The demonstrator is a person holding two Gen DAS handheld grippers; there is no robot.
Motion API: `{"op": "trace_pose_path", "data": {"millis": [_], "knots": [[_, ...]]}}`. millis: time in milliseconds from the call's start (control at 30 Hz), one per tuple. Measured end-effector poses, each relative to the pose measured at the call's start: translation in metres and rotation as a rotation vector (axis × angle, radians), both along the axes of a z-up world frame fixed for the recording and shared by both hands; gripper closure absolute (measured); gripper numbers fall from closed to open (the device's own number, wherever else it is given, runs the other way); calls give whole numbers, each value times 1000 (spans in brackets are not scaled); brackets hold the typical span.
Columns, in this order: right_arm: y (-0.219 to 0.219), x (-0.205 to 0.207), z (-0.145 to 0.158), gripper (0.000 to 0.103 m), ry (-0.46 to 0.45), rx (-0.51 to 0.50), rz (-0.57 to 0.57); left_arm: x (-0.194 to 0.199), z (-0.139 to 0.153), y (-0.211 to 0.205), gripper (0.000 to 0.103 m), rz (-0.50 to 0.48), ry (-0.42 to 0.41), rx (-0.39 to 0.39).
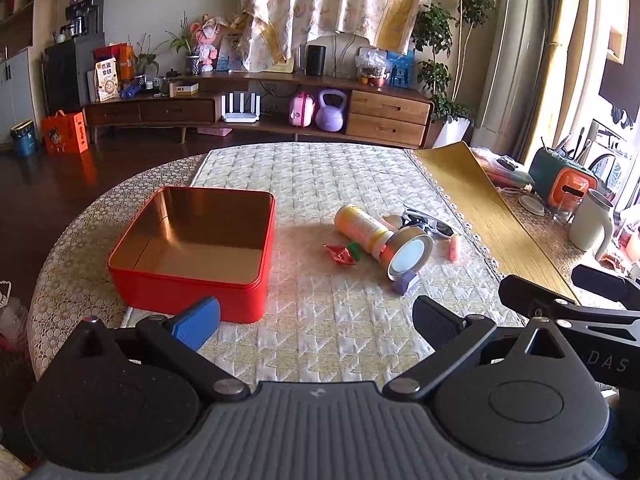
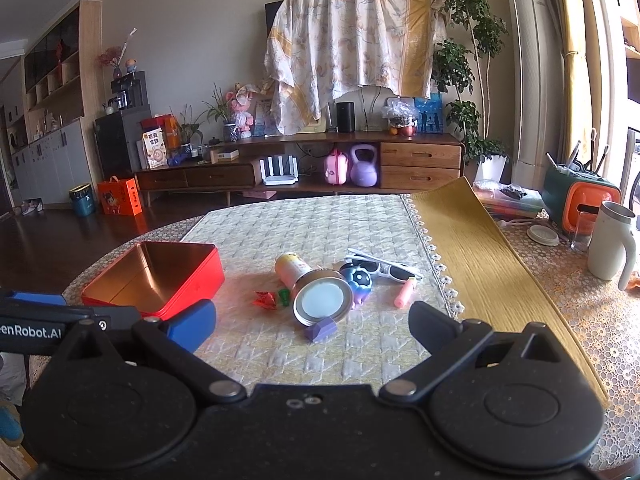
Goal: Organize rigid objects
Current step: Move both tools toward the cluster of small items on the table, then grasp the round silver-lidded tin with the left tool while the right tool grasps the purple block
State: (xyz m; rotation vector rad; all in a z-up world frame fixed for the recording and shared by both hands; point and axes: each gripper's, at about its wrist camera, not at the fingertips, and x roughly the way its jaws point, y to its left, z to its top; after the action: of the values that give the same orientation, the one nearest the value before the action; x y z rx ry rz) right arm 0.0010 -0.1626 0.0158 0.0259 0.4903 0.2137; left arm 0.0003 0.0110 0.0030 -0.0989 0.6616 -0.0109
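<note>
Quilted table mat | red tin left, empty | clutter right of it: round tin leaning on bottle, whose axis runs away from fingers | right gripper nearer, dead ahead, fingers apart, empty | left gripper apart, empty, by red tin

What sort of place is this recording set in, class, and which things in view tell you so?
Most likely a home living room. A low wooden TV cabinet stands against the far wall, a potted plant beside it, and a cloth-covered table carries household odds and ends next to a red tin.
</note>
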Motion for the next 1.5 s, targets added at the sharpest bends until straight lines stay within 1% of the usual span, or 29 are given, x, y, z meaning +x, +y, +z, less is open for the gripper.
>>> {"op": "trace_pose_path", "data": {"millis": [233, 633, 733, 900, 1133, 1367, 1500], "knots": [[0, 0, 0, 0, 0, -1, 1, 0, 0, -2, 0, 4, -7, 7], [2, -2, -1, 0, 0, 0, 8, 1, -2, 1, 0, 8, 1, -5], [4, 0, -5, 0, 5, 1, 18, 3, -4, 2, 0, 14, 9, -5], [4, 4, -8, 0, 8, 5, 39, 10, -9, 5, 0, 18, 29, -26], [2, 14, -15, 0, 20, -2, 74, 26, -16, 2, 0, 18, 48, -24], [-2, 39, -32, 2, 54, -51, 134, 54, -17, -6, 0, -9, 33, 12], [2, 57, -48, 3, 86, -100, 172, 75, -20, -19, 0, -33, 31, 54]]}}
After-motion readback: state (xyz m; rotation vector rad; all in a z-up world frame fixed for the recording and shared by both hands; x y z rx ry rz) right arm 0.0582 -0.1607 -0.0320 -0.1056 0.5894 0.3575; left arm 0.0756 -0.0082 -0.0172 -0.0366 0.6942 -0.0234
